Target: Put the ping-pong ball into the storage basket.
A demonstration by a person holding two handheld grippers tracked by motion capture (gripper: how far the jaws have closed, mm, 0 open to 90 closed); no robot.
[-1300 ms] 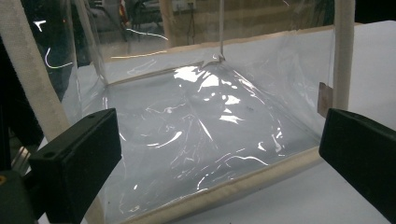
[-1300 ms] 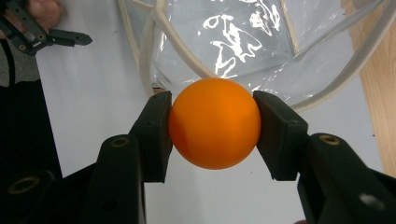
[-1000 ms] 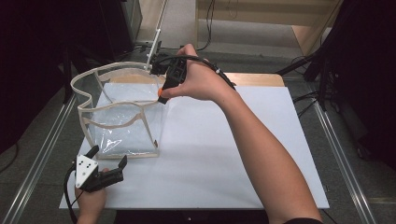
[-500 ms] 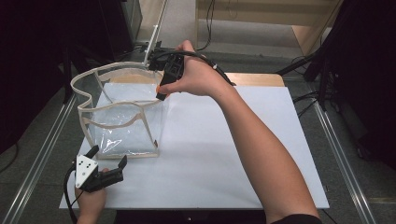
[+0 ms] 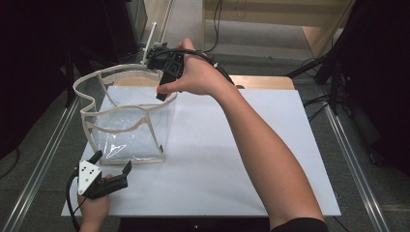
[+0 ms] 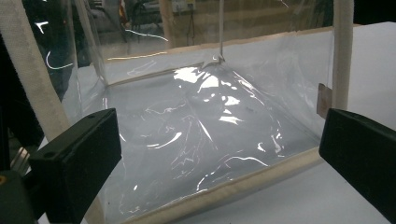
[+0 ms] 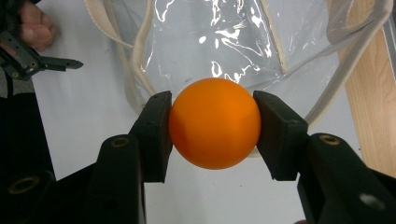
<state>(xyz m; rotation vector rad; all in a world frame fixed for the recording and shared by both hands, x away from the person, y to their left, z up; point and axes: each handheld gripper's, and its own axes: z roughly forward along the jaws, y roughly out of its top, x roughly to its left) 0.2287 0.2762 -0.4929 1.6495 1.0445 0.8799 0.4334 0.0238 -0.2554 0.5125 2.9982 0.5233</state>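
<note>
A plain orange round ball (image 7: 214,122) sits between black jaws. The clear plastic bag (image 5: 126,125) has cream fabric trim. The table sheet (image 5: 232,159) is white.

Orange ball (image 7: 214,122) above the open clear bag (image 7: 224,42).

From the high view I can't see the orange ball (image 7: 214,122); my right hand (image 5: 196,75) and the right gripper (image 5: 162,93) cover it. The left gripper view cuts the clear bag (image 6: 201,130) off at top and left (its handles run out of sight). My left hand (image 5: 94,210) is cropped at the bottom edge.
</note>
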